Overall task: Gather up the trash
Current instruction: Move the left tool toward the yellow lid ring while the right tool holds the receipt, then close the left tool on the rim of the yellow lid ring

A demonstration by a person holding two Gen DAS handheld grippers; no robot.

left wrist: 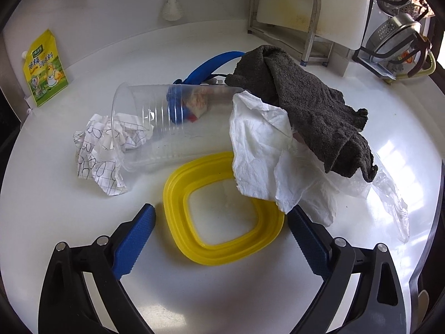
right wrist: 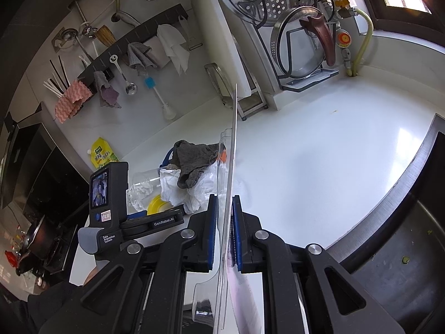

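A pile of trash lies on the white counter (left wrist: pixel 55 222). A clear plastic cup (left wrist: pixel 167 122) lies on its side, with crumpled grid paper (left wrist: pixel 103 144) at its mouth. A white tissue (left wrist: pixel 261 150) and thin clear plastic film (left wrist: pixel 389 194) lie under a dark grey cloth (left wrist: pixel 306 97). A yellow lid ring (left wrist: pixel 222 208) sits just ahead of my left gripper (left wrist: pixel 221 217), which is open and empty. My right gripper (right wrist: pixel 224 203) is shut on a flat clear plastic piece (right wrist: pixel 232 153) seen edge-on, held above the counter beside the pile (right wrist: pixel 189 172).
A yellow seasoning pouch (left wrist: pixel 44 69) stands at the back left. A metal rack (left wrist: pixel 286 22) with a white cutting board stands at the back. A pot-lid rack (right wrist: pixel 303 47) is at the right. The sink (right wrist: pixel 403 250) lies at the counter's right edge. A blue strap (left wrist: pixel 214 64) lies behind the cup.
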